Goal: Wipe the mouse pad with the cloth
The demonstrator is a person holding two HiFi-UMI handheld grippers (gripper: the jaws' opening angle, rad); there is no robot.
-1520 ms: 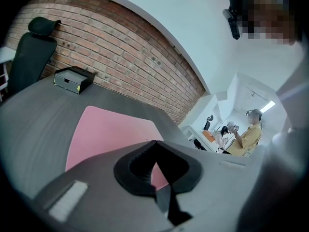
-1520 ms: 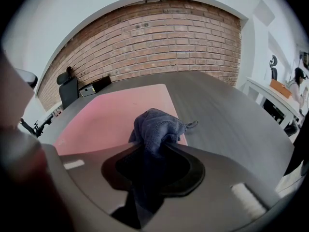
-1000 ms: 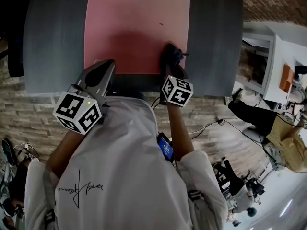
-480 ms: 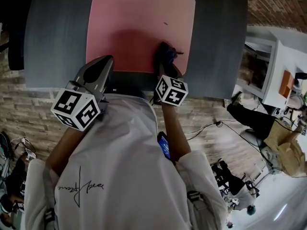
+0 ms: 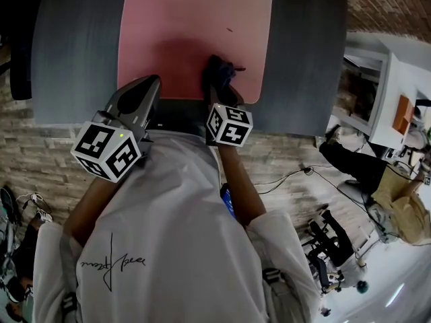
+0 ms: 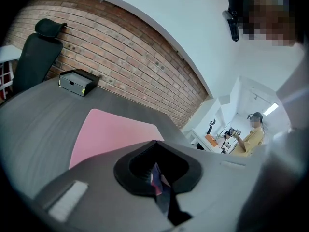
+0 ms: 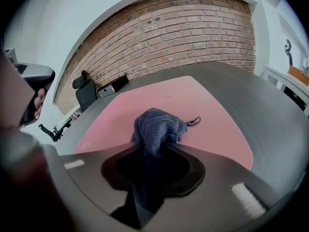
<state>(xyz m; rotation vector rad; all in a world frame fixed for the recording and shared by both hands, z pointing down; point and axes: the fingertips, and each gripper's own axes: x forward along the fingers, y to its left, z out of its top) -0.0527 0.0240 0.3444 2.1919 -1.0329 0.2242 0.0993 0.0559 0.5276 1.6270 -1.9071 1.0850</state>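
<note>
A pink mouse pad (image 5: 188,32) lies on the dark grey table (image 5: 81,52). On its near edge rests a bunched dark blue cloth (image 5: 219,71), and my right gripper (image 5: 217,89) is shut on it. In the right gripper view the cloth (image 7: 157,125) bulges out ahead of the closed jaws of the right gripper (image 7: 152,146) and rests on the mouse pad (image 7: 207,105), its small loop lying to the right. My left gripper (image 5: 143,89) hovers at the pad's near left corner; the left gripper (image 6: 154,144) is shut and holds nothing, above the mouse pad (image 6: 106,129).
A small black box (image 6: 77,82) sits near the table's far edge, with a black chair (image 6: 36,52) beyond it. A tiny dark mark (image 5: 229,29) shows on the pad. To the right stand a white desk (image 5: 397,79) and a person in yellow (image 5: 404,194).
My right gripper has slid the cloth leftward along the pad's near edge. The left gripper has stayed where it was.
</note>
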